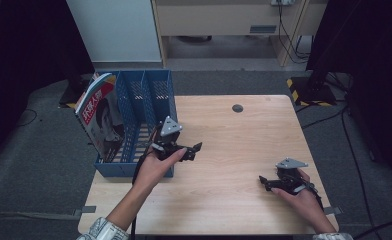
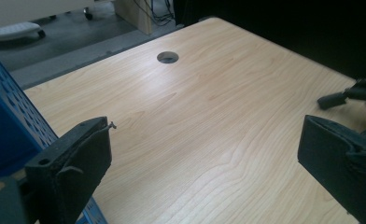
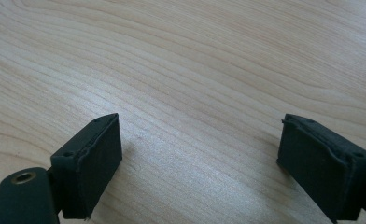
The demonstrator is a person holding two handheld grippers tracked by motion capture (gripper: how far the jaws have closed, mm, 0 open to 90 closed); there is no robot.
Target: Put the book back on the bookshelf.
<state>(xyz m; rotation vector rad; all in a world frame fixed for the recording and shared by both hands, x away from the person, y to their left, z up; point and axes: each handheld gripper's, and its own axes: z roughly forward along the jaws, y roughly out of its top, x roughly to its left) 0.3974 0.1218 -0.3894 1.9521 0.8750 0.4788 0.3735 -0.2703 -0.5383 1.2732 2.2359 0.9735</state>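
Left gripper (image 1: 196,148) spread, empty, beside blue file rack (image 1: 149,100); magazine (image 1: 100,112) in its 9 o'clock slot. Right gripper (image 1: 262,180) spread, empty, at table's (image 1: 234,145) 4 o'clock.

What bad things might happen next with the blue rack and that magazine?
The magazine leans tilted in the blue rack's outer slot, so it might slump or slide out. The left hand-held gripper hovers open right beside the rack, which sits at the table's edge; a bump might shove it off.
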